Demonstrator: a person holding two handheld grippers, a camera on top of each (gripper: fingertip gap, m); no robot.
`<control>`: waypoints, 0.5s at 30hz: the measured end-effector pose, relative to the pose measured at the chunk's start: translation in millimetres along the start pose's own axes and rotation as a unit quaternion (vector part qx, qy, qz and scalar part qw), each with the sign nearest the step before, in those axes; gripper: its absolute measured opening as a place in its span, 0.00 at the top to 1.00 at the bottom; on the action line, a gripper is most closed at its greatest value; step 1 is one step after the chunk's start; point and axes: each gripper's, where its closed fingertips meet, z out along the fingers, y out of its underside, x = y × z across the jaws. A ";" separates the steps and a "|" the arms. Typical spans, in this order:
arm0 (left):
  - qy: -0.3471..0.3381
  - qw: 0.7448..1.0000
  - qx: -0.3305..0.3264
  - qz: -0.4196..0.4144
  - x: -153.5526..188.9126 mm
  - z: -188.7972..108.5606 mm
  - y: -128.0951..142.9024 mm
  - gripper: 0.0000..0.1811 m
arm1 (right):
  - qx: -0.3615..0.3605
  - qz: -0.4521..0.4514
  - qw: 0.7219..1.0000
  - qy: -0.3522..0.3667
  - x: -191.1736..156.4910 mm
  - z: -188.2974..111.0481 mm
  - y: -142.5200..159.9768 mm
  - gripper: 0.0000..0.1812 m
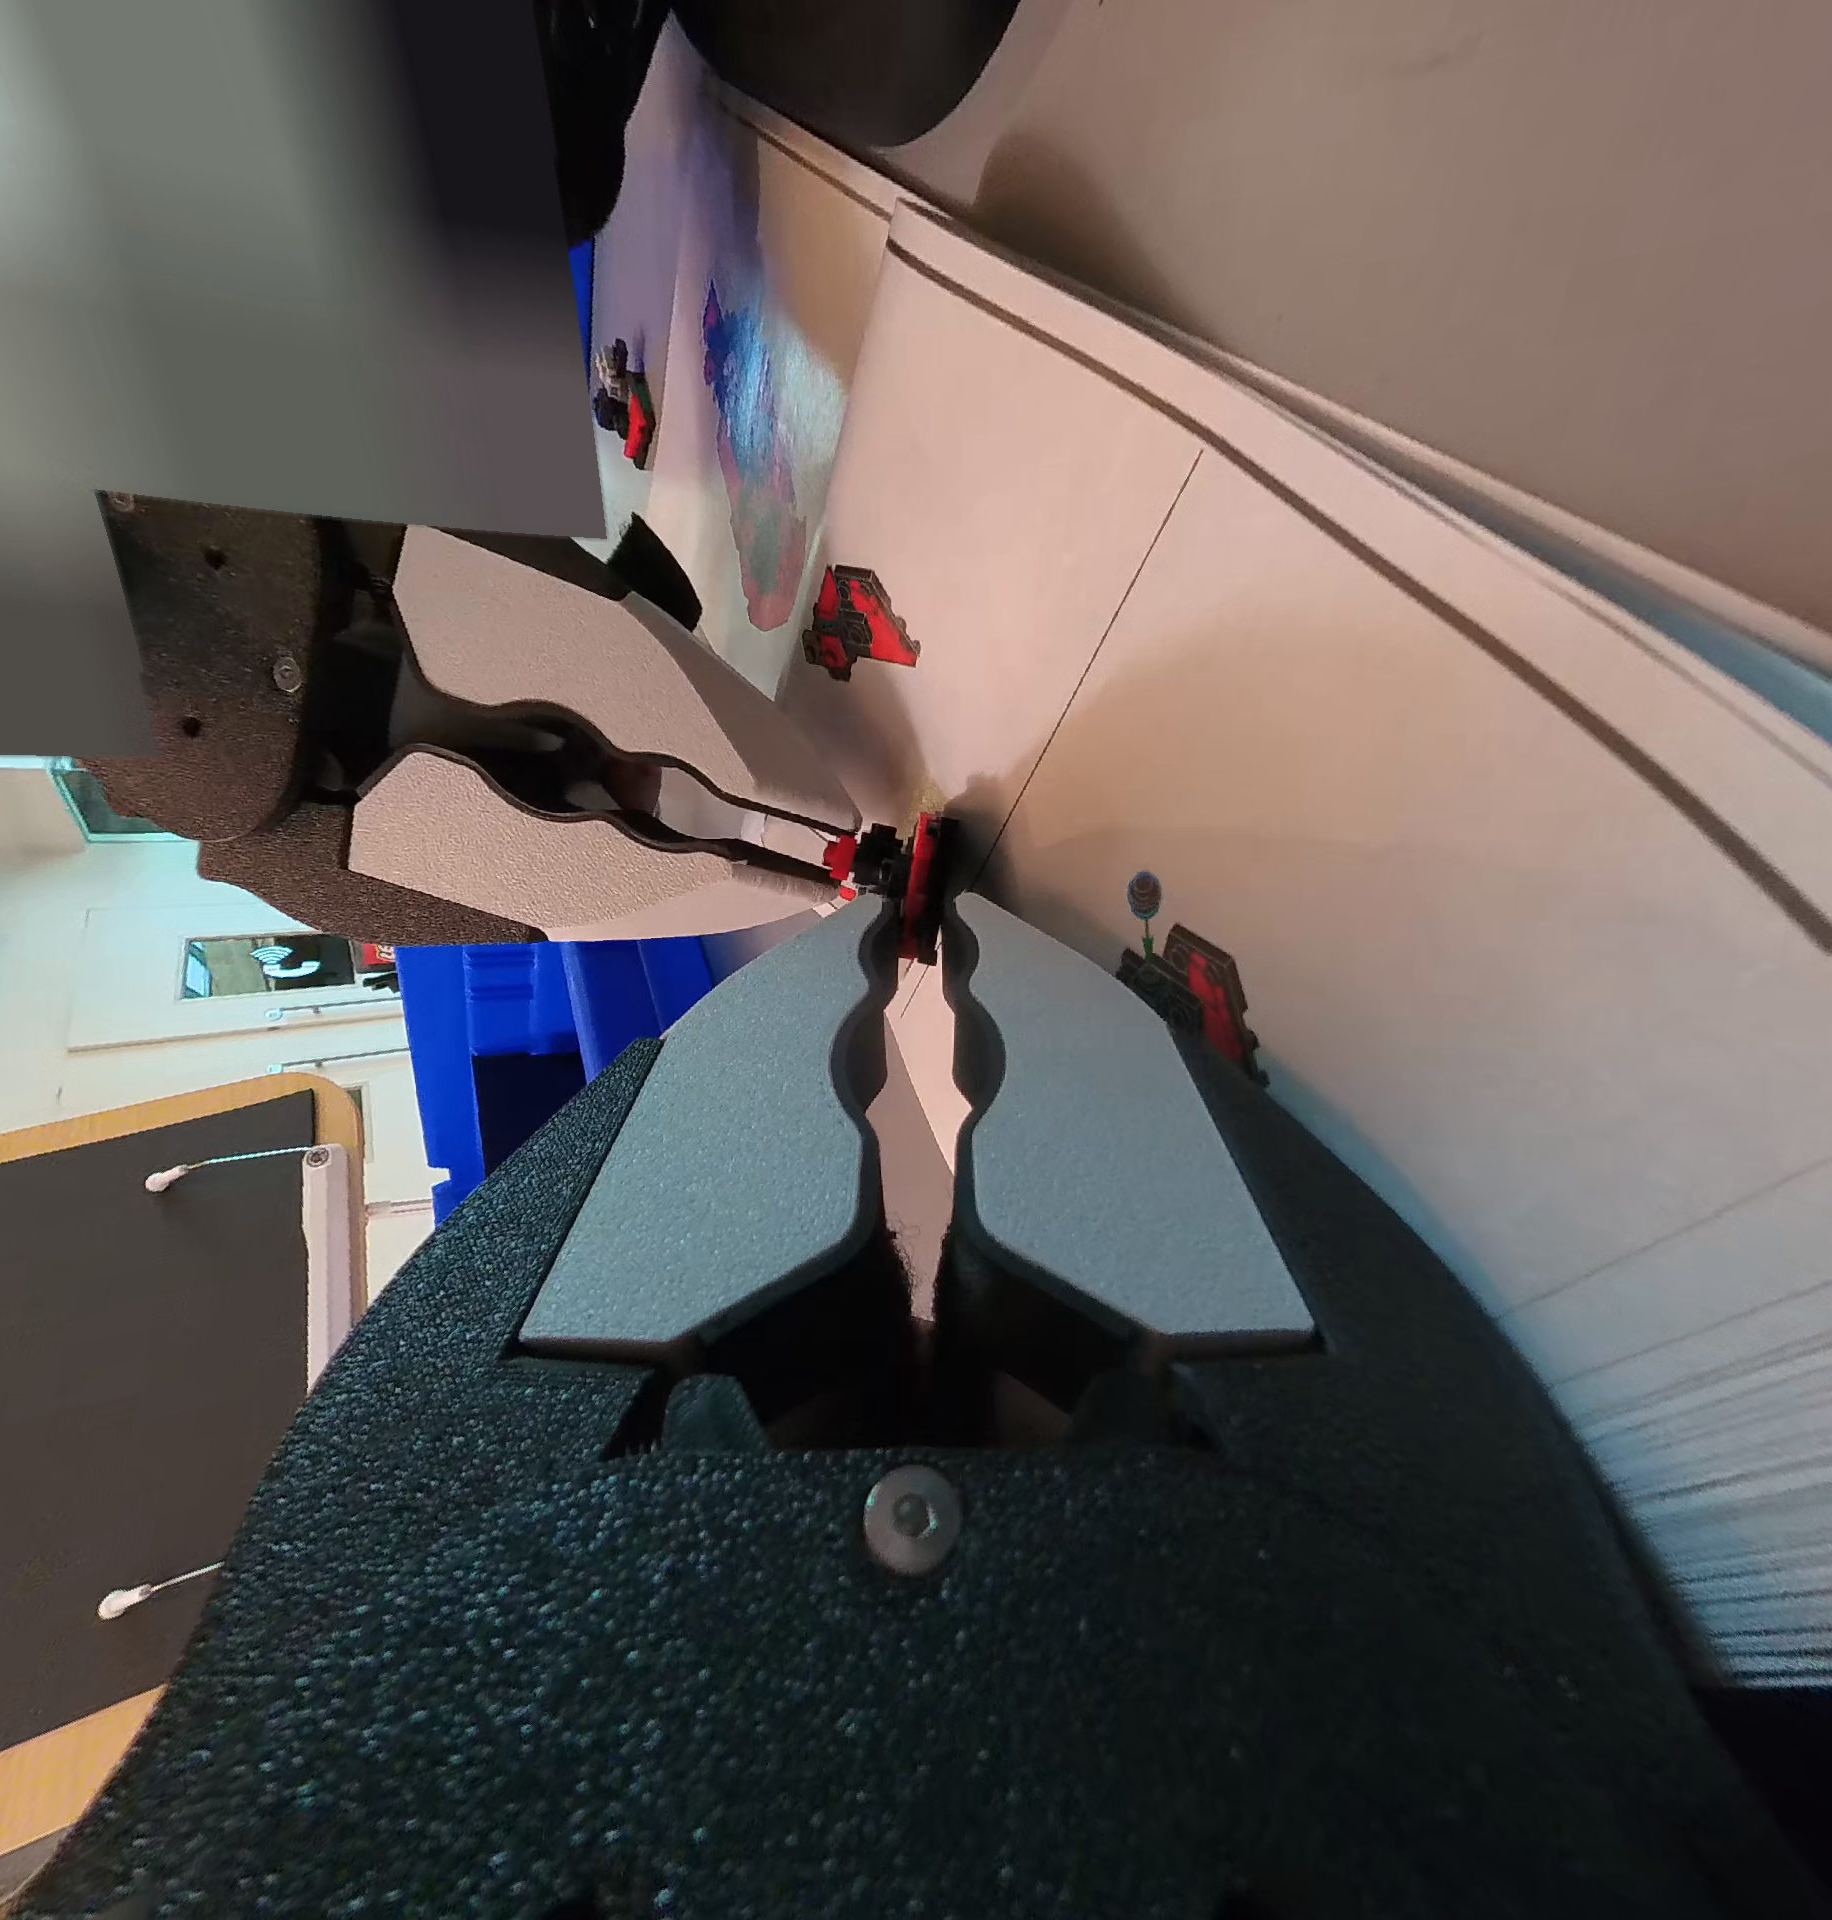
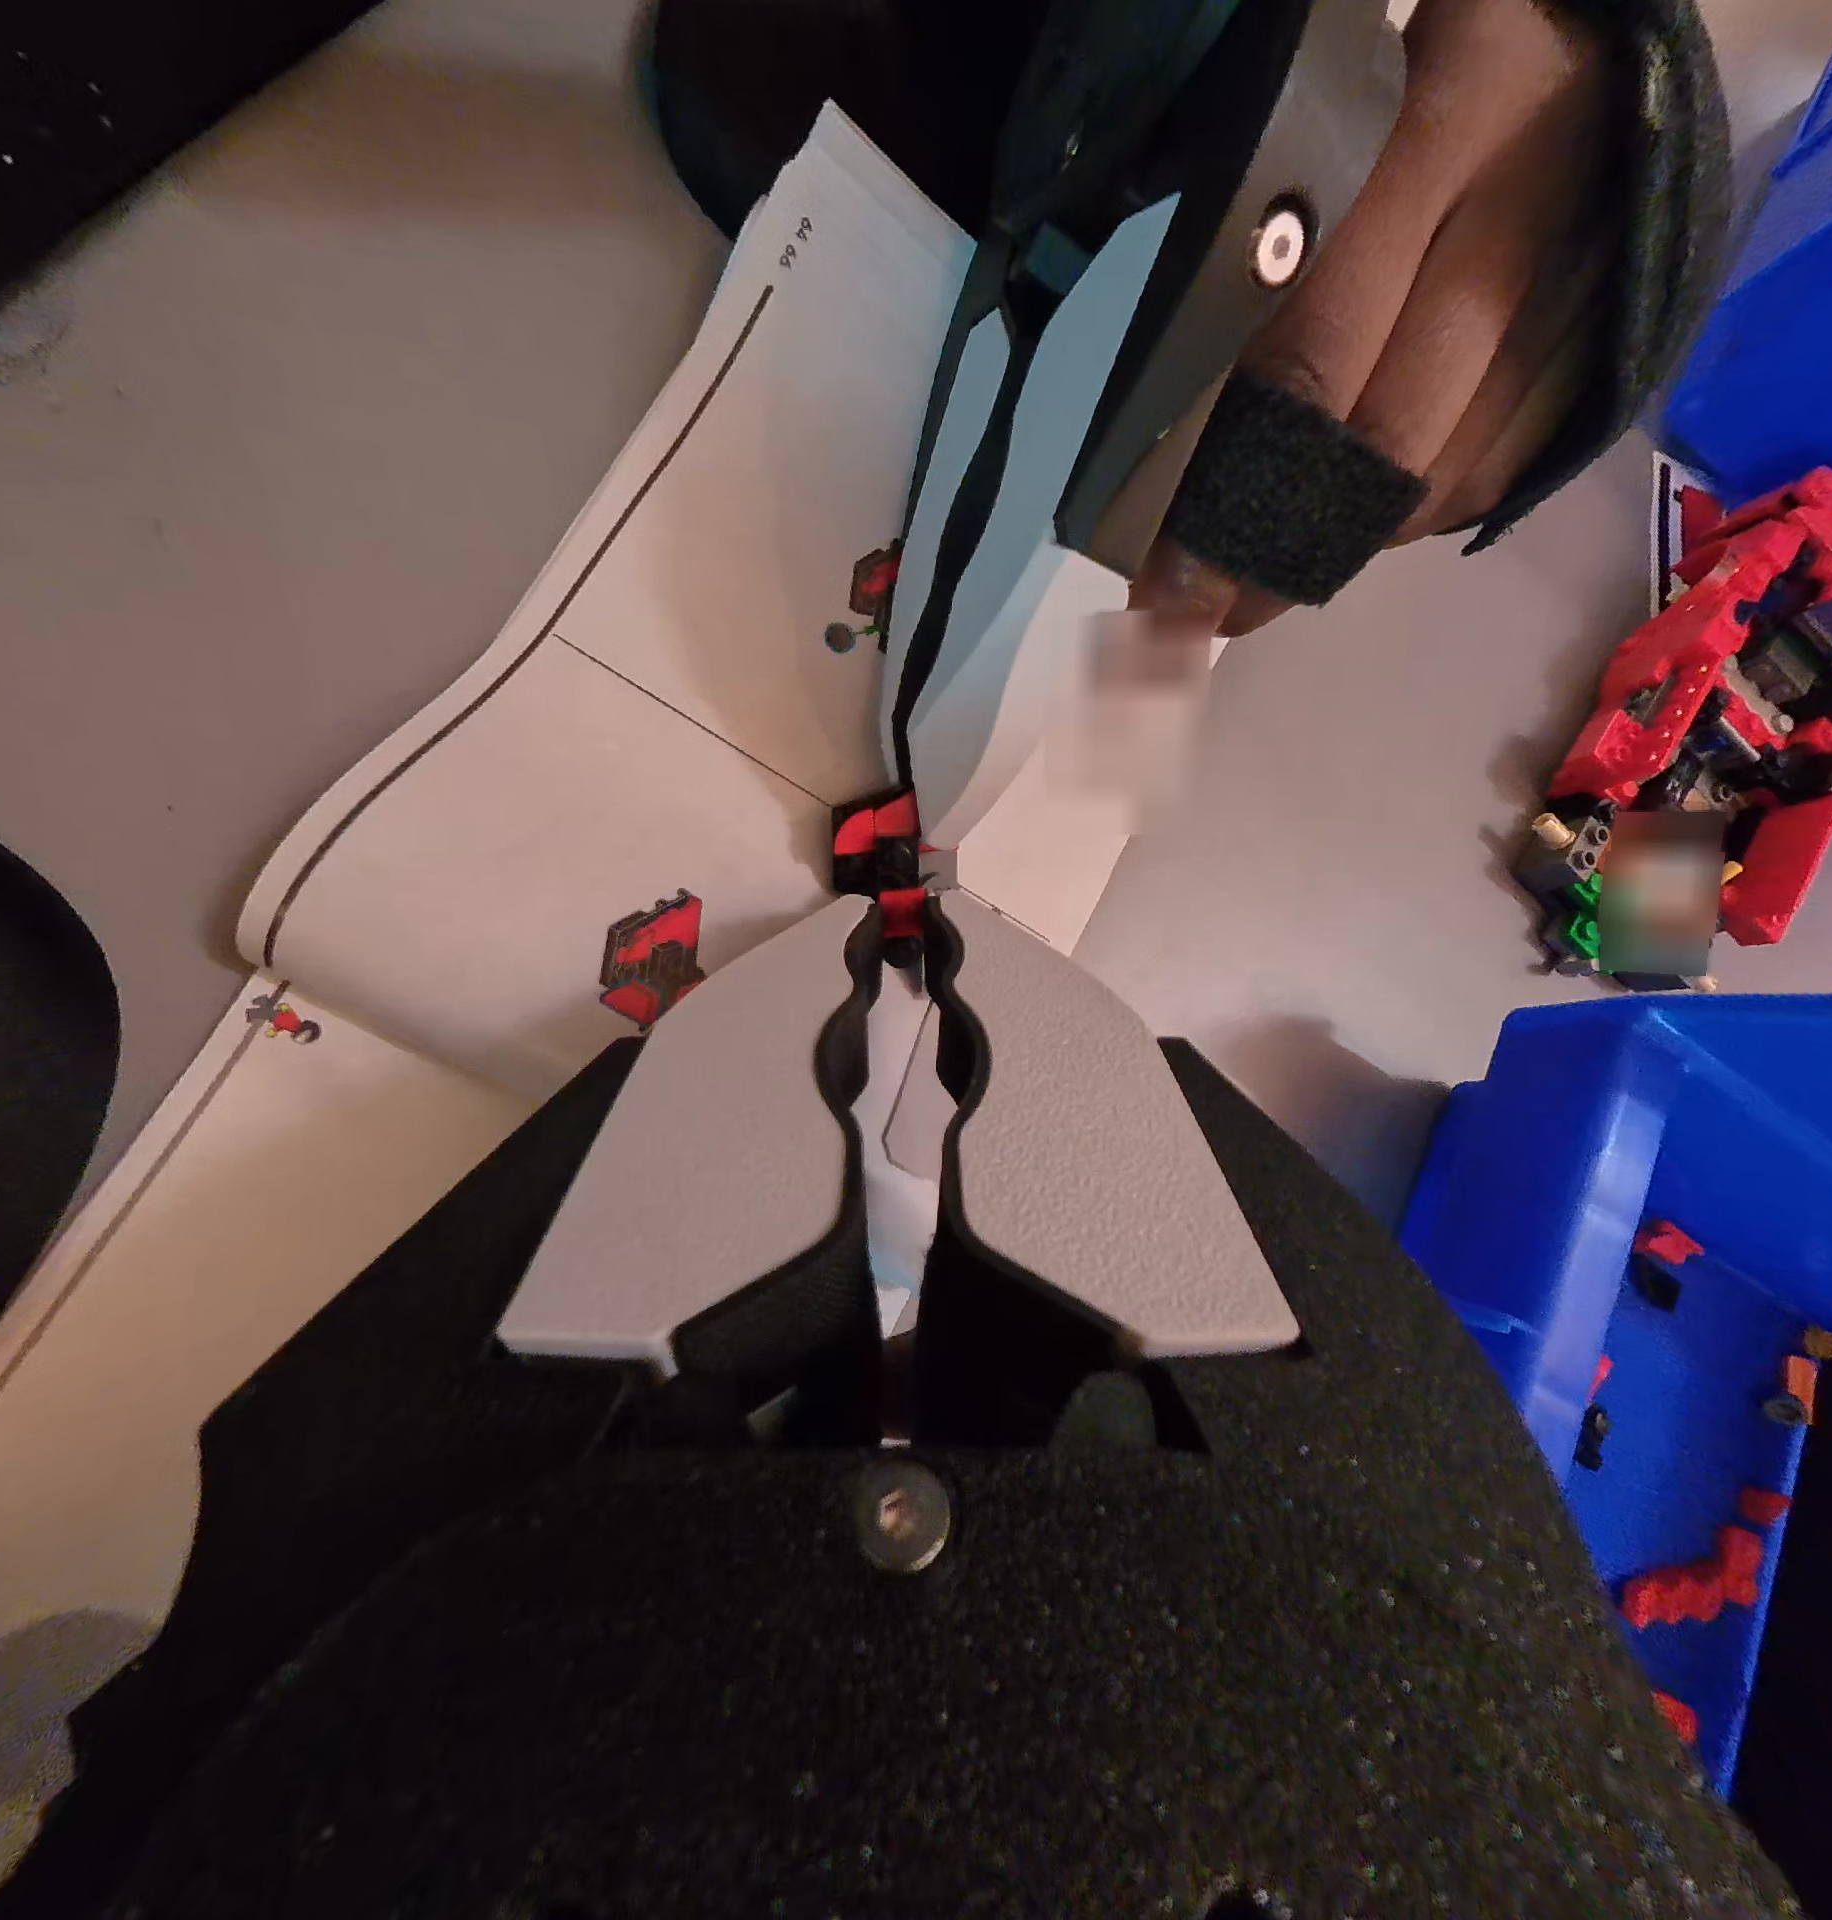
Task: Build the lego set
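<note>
My left gripper (image 1: 917, 923) is shut on a small red-and-black lego sub-assembly (image 1: 928, 862) and holds it just above the open instruction booklet (image 1: 1307, 727). My right gripper (image 2: 899, 927) is shut on a small red piece with a black pin (image 2: 899, 902). That piece is pressed against the sub-assembly (image 2: 868, 831). In the left wrist view the right gripper (image 1: 837, 857) comes in from the left. In the right wrist view the left gripper (image 2: 907, 802) comes in from the top, held by a hand (image 2: 1463, 312). The two gripper tips nearly meet.
The booklet (image 2: 579, 779) lies open on a pale table with printed build steps. A partly built red lego car (image 2: 1722, 707) sits at the right. Blue bins (image 2: 1639, 1195) with several loose red and black pieces stand at the right. Blue bins (image 1: 538, 1039) also show in the left wrist view. Less than 4 cm separates the two grippers' tips.
</note>
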 end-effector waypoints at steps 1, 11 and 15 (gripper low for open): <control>0.000 1.000 0.000 0.001 -0.1 0.0 0.1 0.96 | -0.002 0.002 1.000 0.001 0.0 0.1 0.0 0.96; 0.001 1.000 0.000 0.000 -0.2 -0.3 0.2 0.96 | -0.025 -0.002 1.000 -0.002 -0.2 0.8 0.5 0.95; 0.001 1.000 0.000 0.001 -0.3 -0.5 0.3 0.96 | -0.035 -0.001 0.999 -0.006 -0.2 1.0 0.6 0.95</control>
